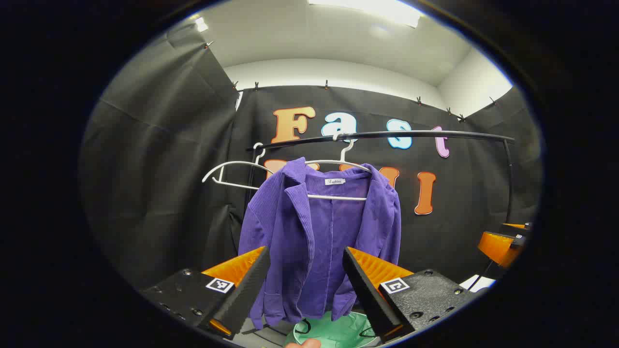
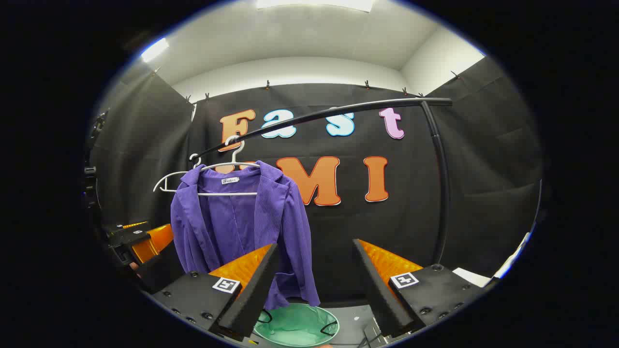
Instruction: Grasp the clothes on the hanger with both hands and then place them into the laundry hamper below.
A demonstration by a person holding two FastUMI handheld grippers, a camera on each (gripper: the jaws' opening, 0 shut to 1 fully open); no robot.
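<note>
A purple corduroy jacket (image 1: 319, 227) hangs on a white hanger (image 1: 338, 195) from a black rail (image 1: 387, 134). My left gripper (image 1: 305, 251) is open in front of the jacket's lower half, apart from the cloth. Below the hem sits the green laundry hamper (image 1: 338, 332). In the right gripper view the jacket (image 2: 232, 222) hangs to the left, and my right gripper (image 2: 315, 244) is open beside its right sleeve with nothing between its fingers. The hamper (image 2: 296, 325) lies under it. The left gripper (image 2: 145, 241) shows at the far left, the right gripper (image 1: 503, 244) at the far right.
An empty white hanger (image 1: 227, 176) hangs on the rail left of the jacket. The rail's upright post (image 2: 440, 193) stands at the right. Black cloth walls close in the booth. Part of a hand (image 1: 302, 343) shows at the bottom edge.
</note>
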